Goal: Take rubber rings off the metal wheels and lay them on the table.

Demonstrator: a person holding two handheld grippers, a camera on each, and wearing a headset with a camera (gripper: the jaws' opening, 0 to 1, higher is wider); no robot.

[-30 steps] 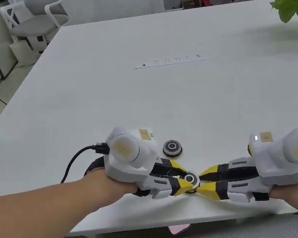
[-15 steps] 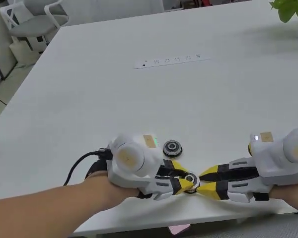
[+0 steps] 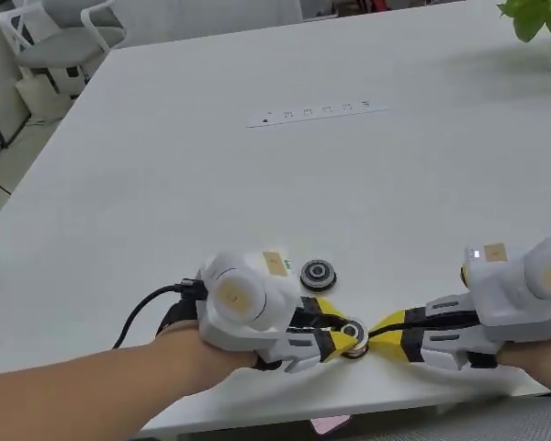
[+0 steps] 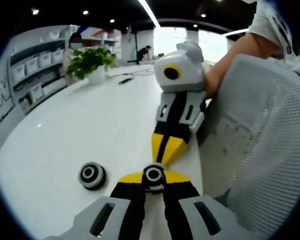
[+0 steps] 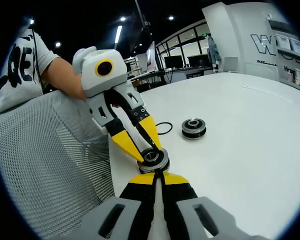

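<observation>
My left hand-held gripper (image 4: 154, 178) is clenched on a metal wheel (image 4: 154, 172) at the near edge of the white surface (image 3: 367, 184). My right hand-held gripper (image 5: 157, 176) meets it tip to tip, jaws pressed together against the wheel's rim. I cannot tell whether they pinch the rubber. A second wheel (image 3: 318, 272) lies flat just beyond, with a thin black ring (image 5: 162, 128) lying near it.

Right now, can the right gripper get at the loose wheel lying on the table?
Probably yes. The loose wheel lies on bare table with nothing over it, just beyond the held wheel. But the right gripper is busy there, jaws shut.
</observation>
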